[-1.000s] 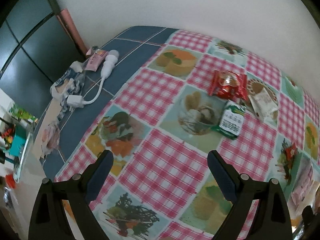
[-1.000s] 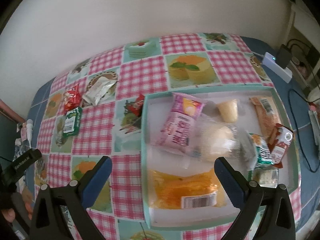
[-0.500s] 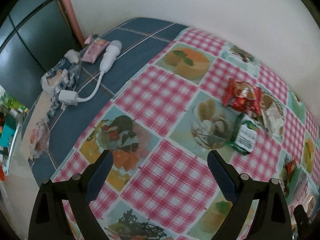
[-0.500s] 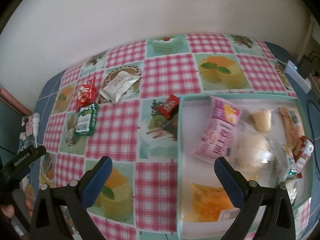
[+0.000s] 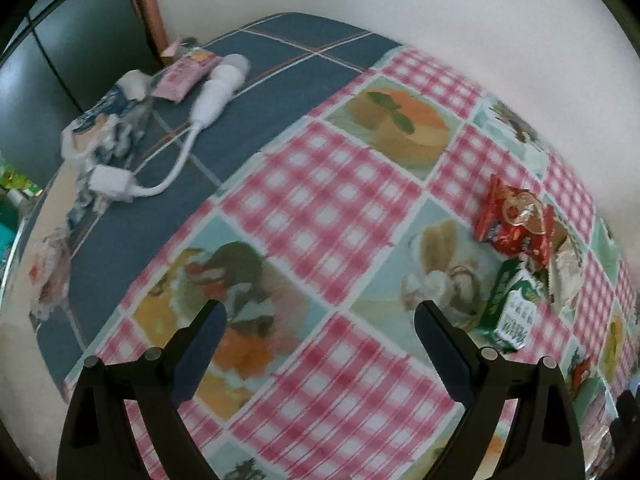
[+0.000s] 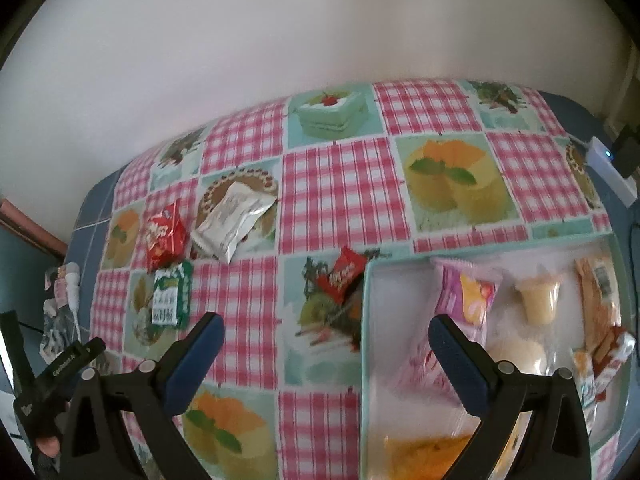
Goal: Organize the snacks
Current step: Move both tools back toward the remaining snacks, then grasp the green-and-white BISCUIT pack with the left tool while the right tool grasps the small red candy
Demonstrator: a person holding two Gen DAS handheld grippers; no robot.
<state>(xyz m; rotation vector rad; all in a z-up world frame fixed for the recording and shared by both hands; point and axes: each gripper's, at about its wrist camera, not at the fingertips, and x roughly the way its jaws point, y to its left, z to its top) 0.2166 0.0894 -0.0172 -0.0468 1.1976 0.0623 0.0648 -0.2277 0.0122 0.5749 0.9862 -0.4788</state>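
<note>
- Since a second ago the right gripper [image 6: 326,340] has swung left, away from the tray [image 6: 365,320]: the tray then filled its view, and now only the tray's left part shows at the lower right. The left gripper [image 5: 320,326] has turned left too, pushing the loose packets toward the right edge of its view.
- Both grippers hover above the tablecloth [image 6: 340,184] with jaws spread wide and nothing between them.
- Four snacks lie outside the tray: a small red packet [image 6: 342,274] just beside its left wall, and further left a cluster of a silver packet [image 6: 232,220], a red packet [image 6: 164,236] and a green packet [image 6: 170,296].
- The small red packet sits ahead of the right gripper, roughly on its centre line, its long axis slanting up to the right.
- The right hand looks nearer to it; the left is nearer the cluster, where the green packet [image 5: 512,304] lies off its right finger.
- I would guess the small red packet goes next.
</note>
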